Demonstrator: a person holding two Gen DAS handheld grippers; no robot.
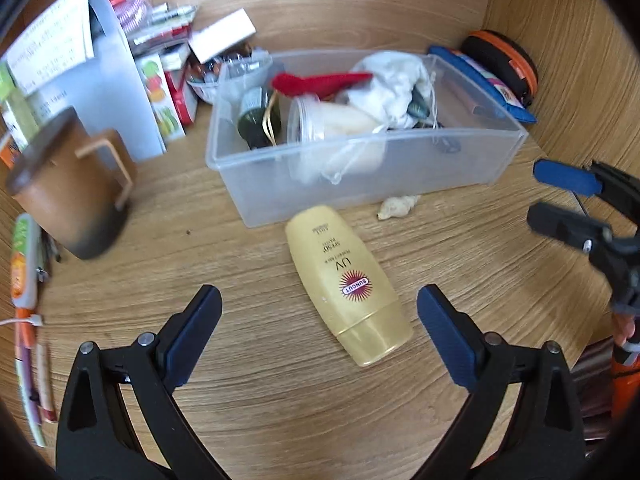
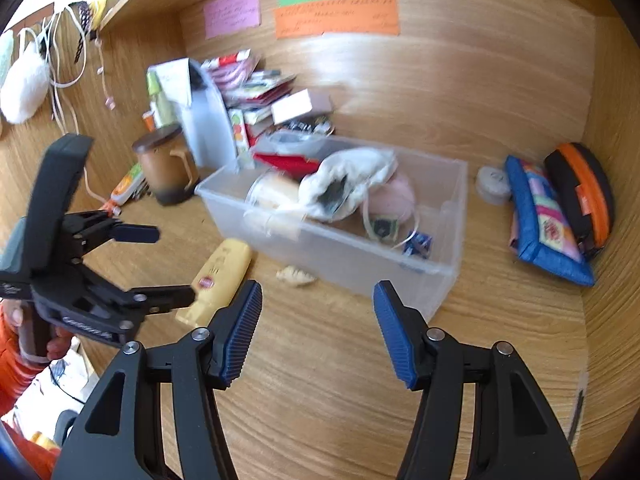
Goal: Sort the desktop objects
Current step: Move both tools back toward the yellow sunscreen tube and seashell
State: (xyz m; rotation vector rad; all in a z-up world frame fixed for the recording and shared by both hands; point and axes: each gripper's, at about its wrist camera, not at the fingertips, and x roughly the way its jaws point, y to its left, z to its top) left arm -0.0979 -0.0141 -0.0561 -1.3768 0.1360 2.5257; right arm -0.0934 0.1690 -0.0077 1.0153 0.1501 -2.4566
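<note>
the yellow sunscreen bottle [image 1: 347, 286] lies flat on the wooden table [image 1: 280, 400], just in front of the clear plastic box [image 1: 360, 168] full of stuff. the left hand-held gripper [image 1: 320, 344] hangs over the bottle, wide open, holding nothing. the right hand-held gripper [image 2: 318, 332] is open and empty too. a small shell [image 1: 398, 206] sits beside the box.

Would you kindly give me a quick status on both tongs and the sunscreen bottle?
Left tongs open, empty, straddling the sunscreen bottle, no contact. Right tongs open, empty. Bottle flat on desk before clear bin; seashell beside it, nothing blocking.
</note>
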